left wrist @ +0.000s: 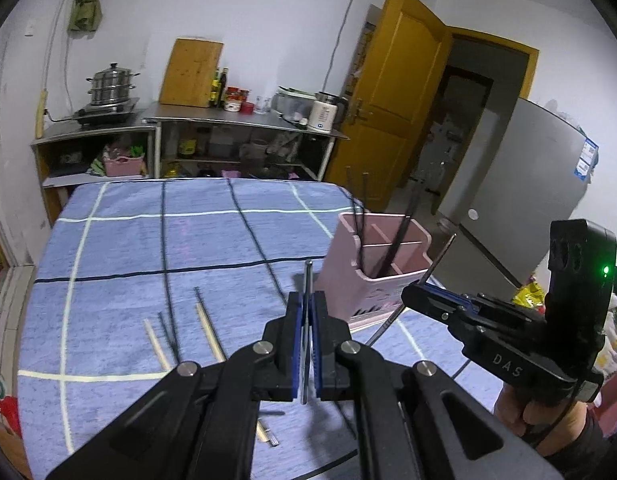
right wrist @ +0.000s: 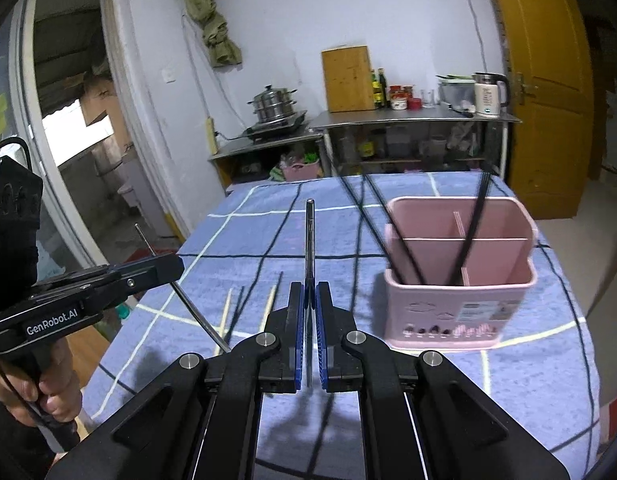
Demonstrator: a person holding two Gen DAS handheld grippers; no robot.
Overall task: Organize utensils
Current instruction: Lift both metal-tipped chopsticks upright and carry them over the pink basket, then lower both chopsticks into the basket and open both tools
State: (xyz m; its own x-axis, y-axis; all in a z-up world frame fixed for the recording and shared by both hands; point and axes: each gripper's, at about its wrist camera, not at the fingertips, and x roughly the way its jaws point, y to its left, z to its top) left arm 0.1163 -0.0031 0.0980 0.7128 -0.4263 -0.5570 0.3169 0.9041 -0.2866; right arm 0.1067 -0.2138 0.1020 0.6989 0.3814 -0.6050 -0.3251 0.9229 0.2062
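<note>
While both rigs hang over the blue checked tablecloth (left wrist: 156, 240), here's how it all sits:

Left gripper (left wrist: 307, 320): clamped tight on a thin silver metal chopstick (left wrist: 308, 280), which runs straight forward between the blue pads (left wrist: 294, 340) and pokes out past the tips. From the right wrist view the same gripper (right wrist: 164, 268) shows at the left edge, with its chopstick (right wrist: 188, 304) slanting up and down through it.

Right gripper (right wrist: 310, 316): also squeezed shut on a slim silver metal chopstick of its own (right wrist: 309, 240), sticking out well past the fingertips. In the left wrist view it (left wrist: 418, 294) sits just beside the holder, stick (left wrist: 440, 258) angled up to the right.

Pink plastic utensil holder with dividers (left wrist: 372, 276): upright on the cloth, right side of the table, front right of both cameras (right wrist: 460, 308).

Black chopsticks (right wrist: 472, 232): already standing inside the holder, leaning in different compartments; a few lean left (right wrist: 392, 224) too.

Loose pale wooden chopsticks (left wrist: 210, 336): lying flat on the cloth, left of the holder and well apart from it, with a couple of dark ones (left wrist: 168, 336) between them.

Background: steel counter (left wrist: 244, 118) with a stacked steamer pot (left wrist: 111, 84) and a yellow wooden door (left wrist: 396, 92).
</note>
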